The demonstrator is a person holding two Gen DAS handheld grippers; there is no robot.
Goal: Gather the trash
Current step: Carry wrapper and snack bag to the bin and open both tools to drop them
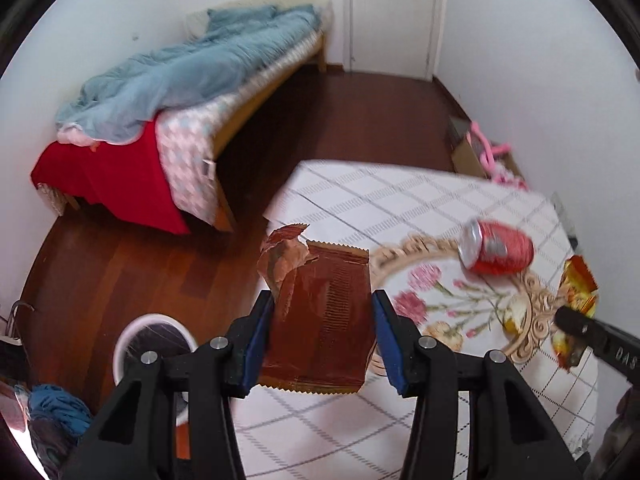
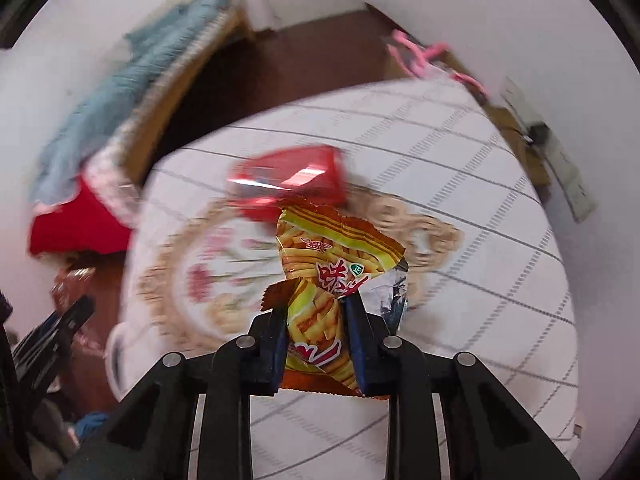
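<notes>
My left gripper (image 1: 322, 312) is shut on a torn brown wrapper (image 1: 320, 320), held over the table's left edge. My right gripper (image 2: 316, 316) is shut on a crumpled yellow snack bag (image 2: 332, 264), held above the table; the bag also shows at the right of the left wrist view (image 1: 578, 286), with the right gripper's finger (image 1: 580, 324) on it. A crushed red can (image 1: 498, 250) lies on its side on the tablecloth (image 1: 360, 200); in the right wrist view it is a blurred red shape (image 2: 288, 180) beyond the bag.
A white round bin (image 1: 154, 344) stands on the wooden floor below my left gripper. A bed (image 1: 180, 92) with blue and red blankets is to the far left. A cardboard box with pink hangers (image 1: 486, 152) sits by the right wall.
</notes>
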